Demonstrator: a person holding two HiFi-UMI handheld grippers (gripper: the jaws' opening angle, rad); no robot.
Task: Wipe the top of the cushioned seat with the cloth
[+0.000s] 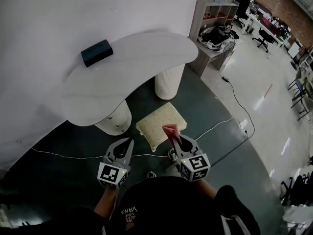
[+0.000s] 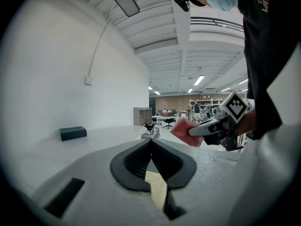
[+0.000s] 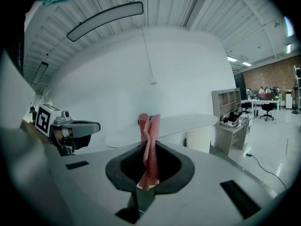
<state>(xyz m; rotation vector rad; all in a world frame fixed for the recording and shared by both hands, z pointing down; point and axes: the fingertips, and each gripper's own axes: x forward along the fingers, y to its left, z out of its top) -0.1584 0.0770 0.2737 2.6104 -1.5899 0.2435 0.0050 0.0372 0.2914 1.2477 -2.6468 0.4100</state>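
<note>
Pink cloth (image 3: 149,149) pinched in right gripper (image 1: 175,137), held over cushioned seat (image 1: 155,122) on floor | left gripper (image 1: 127,146) closed, empty | wiping apparently not begun, whole top remaining

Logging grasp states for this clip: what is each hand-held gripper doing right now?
Left hand-held gripper: shut, empty.
Right hand-held gripper: shut on the cloth.
</note>
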